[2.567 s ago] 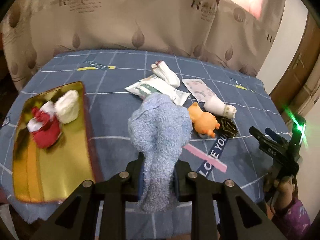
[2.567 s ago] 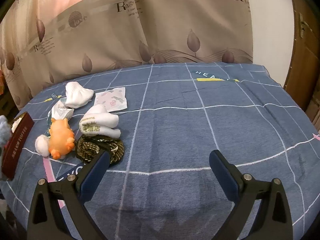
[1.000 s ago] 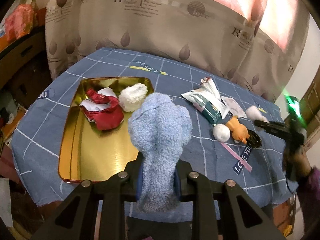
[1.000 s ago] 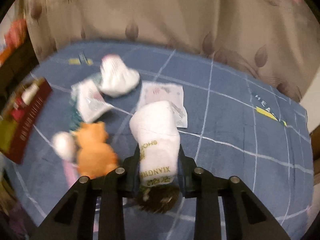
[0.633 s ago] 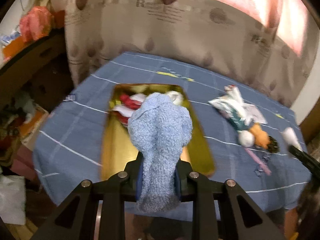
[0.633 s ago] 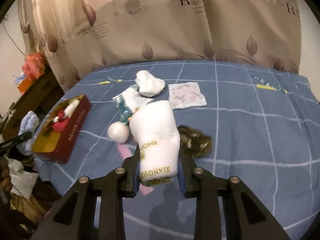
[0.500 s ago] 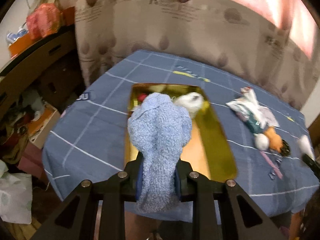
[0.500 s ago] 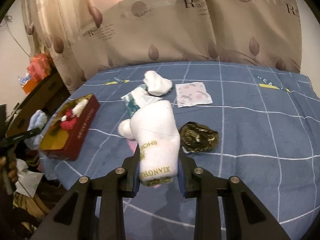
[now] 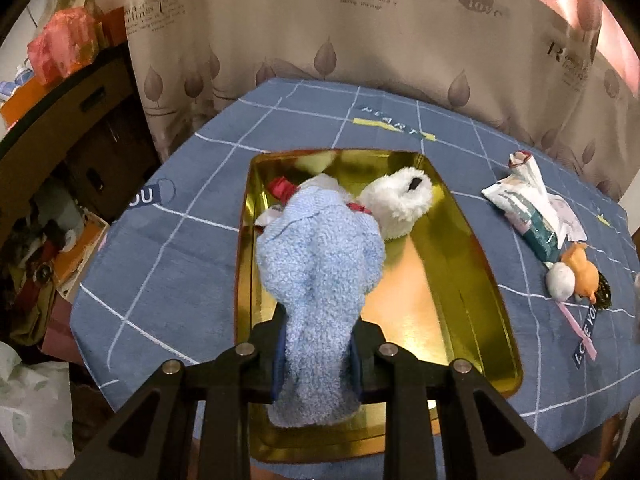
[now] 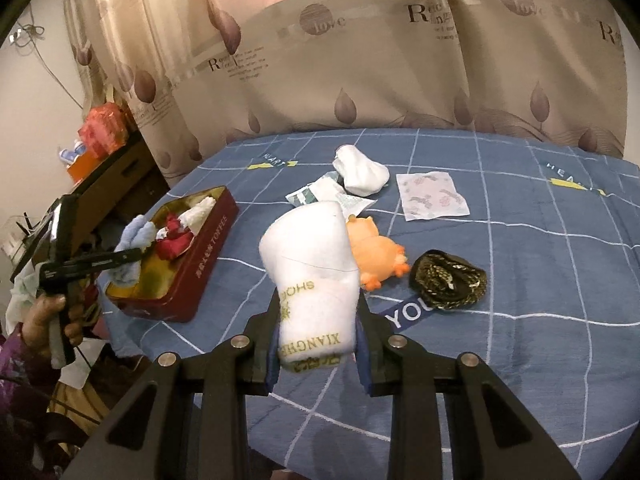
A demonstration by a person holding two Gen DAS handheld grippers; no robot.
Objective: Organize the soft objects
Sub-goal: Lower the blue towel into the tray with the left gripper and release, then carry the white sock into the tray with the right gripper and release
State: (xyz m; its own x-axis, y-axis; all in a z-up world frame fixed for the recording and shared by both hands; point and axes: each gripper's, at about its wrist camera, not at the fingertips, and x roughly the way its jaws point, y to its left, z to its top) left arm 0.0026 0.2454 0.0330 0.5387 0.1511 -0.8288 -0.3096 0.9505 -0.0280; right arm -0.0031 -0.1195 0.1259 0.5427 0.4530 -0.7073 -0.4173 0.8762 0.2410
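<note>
My left gripper is shut on a fluffy light-blue sock and hangs over the near half of the gold tin tray. A white fuzzy sock and a red and white sock lie at the tray's far end. My right gripper is shut on a white sock with gold lettering, held above the blue tablecloth. From the right wrist view the tray shows red sides at the table's left, with the left gripper and its blue sock over it.
On the blue checked cloth lie an orange plush toy, a dark patterned bundle, a white sock, a green and white packet and a patterned sachet. A curtain hangs behind. Cluttered shelves stand at the left.
My left gripper has swung left over the gold tray with the blue sock. My right gripper has lifted the white sock and pulled back from the toys.
</note>
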